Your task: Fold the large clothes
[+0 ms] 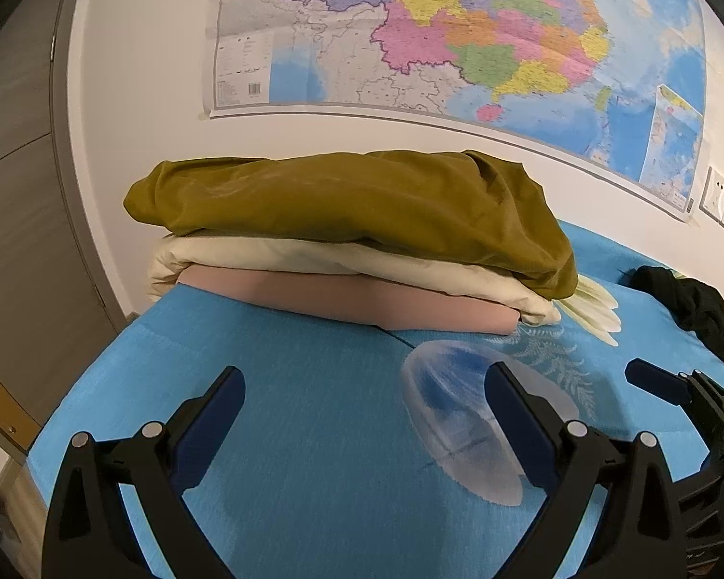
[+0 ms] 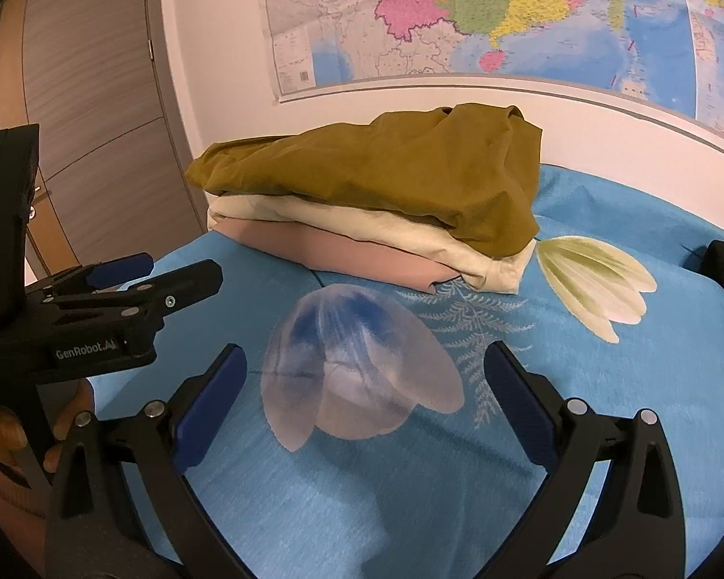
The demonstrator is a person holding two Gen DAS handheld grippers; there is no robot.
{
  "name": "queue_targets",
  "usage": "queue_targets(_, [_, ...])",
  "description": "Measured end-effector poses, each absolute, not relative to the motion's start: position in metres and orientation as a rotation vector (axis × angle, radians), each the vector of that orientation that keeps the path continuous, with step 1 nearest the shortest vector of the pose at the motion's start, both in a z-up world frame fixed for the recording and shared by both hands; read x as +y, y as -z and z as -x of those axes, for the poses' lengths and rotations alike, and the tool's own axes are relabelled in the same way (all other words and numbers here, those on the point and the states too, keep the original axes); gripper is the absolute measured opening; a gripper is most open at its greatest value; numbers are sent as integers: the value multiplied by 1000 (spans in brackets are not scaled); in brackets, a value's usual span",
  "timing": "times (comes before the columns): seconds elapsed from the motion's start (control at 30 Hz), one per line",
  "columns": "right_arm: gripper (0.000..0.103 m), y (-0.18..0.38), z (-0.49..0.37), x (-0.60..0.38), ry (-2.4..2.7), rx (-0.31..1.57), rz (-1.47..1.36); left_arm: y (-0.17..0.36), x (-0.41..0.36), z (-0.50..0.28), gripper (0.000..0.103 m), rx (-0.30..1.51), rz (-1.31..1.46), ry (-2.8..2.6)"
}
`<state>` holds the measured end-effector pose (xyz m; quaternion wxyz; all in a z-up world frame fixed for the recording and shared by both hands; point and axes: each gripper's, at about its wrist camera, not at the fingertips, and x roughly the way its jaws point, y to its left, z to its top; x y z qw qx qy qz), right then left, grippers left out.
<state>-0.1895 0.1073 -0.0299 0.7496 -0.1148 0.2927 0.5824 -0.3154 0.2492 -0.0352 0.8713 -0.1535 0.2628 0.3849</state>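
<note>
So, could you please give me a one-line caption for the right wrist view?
Open right gripper hovers over a blue bedspread, facing three stacked folded clothes.

Both grippers, left (image 1: 364,398) and right (image 2: 364,376), are black with blue finger pads, silver screws; white "GenRobot.AI" lettering marks the left one.

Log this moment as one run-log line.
left tool: open, empty | right tool: open, empty | stack: olive garment on cream garment on pink garment | black garment: unfolded, right | bedspread
</note>
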Motion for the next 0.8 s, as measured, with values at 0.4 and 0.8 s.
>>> queue_targets(0.4, [97,26,193,103,-1278,629,246,34,244,318,96,545,317,-811])
queue_targets(0.8, [97,27,193,101,-1274,635,238,32,241,318,96,540,306,-815])
